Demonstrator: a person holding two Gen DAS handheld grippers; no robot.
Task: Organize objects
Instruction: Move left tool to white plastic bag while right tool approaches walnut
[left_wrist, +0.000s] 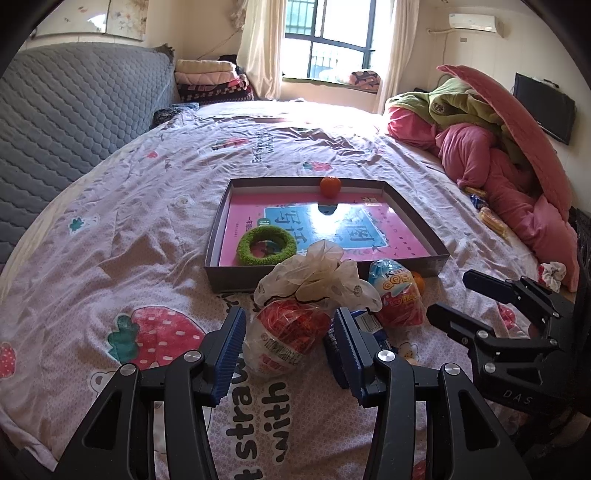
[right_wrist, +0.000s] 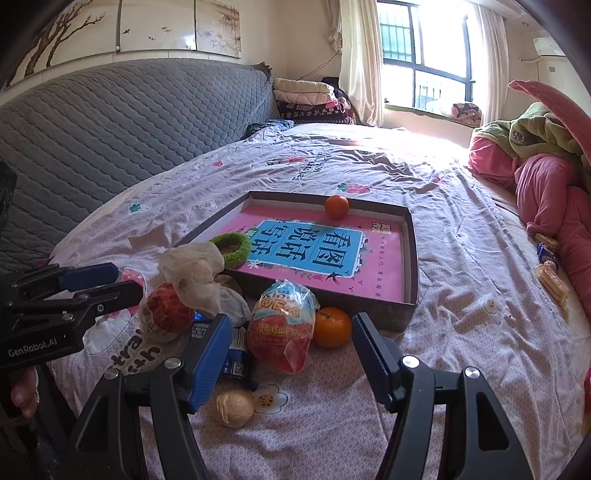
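Two hand-held claws hover low over a bed (right_wrist: 461, 229) spread with a strawberry-print sheet, both angled down toward a loose heap of things just in front of an open box (left_wrist: 437, 264). The box already holds a book (right_wrist: 314, 254), a green ring (left_wrist: 266, 244) at its near left corner and an orange (left_wrist: 330, 185) against its far wall. Outside it, touching or nearly touching one another, lie a red bag (left_wrist: 286, 334) knotted in clear plastic, a snack pack (right_wrist: 282, 328), a second orange (right_wrist: 331, 327), a blue wrapper (right_wrist: 236, 350) and a walnut (right_wrist: 235, 408). The left claw (left_wrist: 288, 354) is released, its jaws standing apart on either side of the red bag without pressing it; the bag lies straight ahead along the claw's line, its knot trailing toward the box. The right claw (right_wrist: 291, 354) is likewise released and empty, framing the snack pack and the second orange; the pack's long axis runs roughly along the claw's pointing line, so the jaws would close across its narrower width. The left hand is nearer the red bag, the right nearer the pack, the orange and the walnut. The likely next step is a closing grasp followed by a short carry forward over the box's near wall.
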